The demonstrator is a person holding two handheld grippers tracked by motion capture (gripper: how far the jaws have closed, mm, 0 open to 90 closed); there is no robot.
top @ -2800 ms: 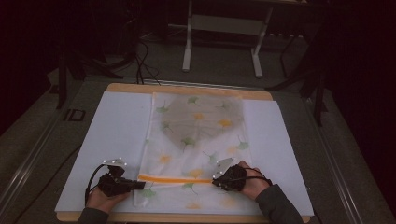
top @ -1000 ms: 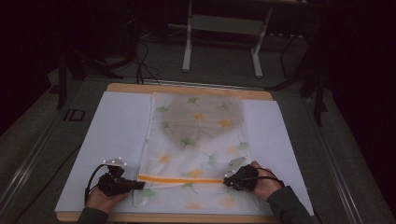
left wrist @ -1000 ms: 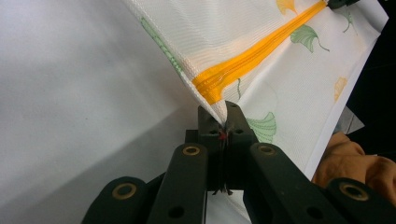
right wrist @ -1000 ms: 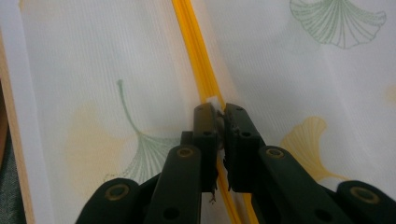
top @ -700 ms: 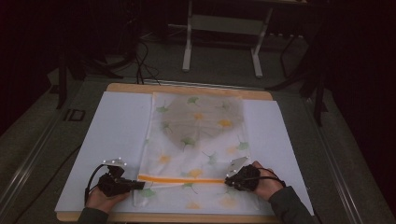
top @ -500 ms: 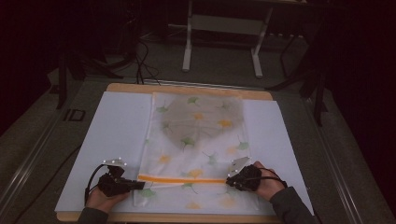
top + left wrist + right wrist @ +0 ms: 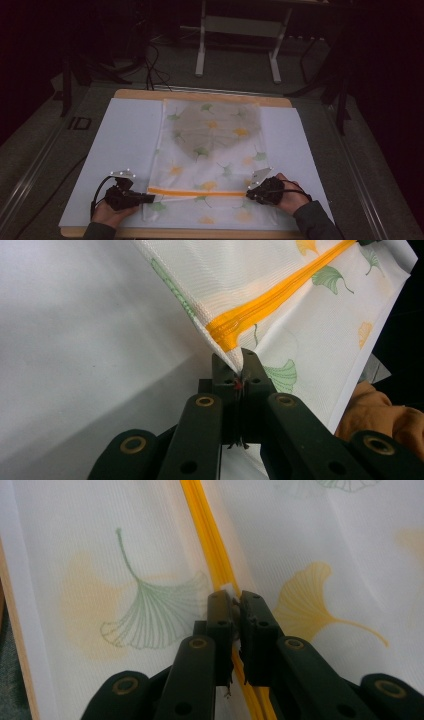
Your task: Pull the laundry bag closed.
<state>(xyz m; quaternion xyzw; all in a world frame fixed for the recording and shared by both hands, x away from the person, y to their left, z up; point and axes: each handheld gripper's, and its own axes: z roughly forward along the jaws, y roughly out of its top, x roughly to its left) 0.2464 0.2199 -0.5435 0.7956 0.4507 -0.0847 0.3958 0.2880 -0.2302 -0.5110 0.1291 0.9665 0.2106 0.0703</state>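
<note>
Pinching the mesh bag (image 7: 210,165) corner, left gripper (image 7: 239,371) is clamped; right gripper (image 7: 234,611) grips the orange zipper's (image 7: 197,191) white pull (image 7: 229,589).

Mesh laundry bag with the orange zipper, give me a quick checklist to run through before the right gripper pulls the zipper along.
1. Left gripper clamps the bag's corner at the zipper's end: ok, jaws shut on the fabric.
2. Right gripper grips the zipper pull: ok, jaws closed on a small white tab on the orange zipper.
3. Zipper line straight between the two grippers: ok, in the high view it runs level across the mesh bag.
4. Bag lies flat on the white sheet: ok, though the left corner is lifted slightly.
5. Zipper teeth free of snagged fabric: cannot tell.
6. Grey garment inside sits away from the zipper: ok.
</note>
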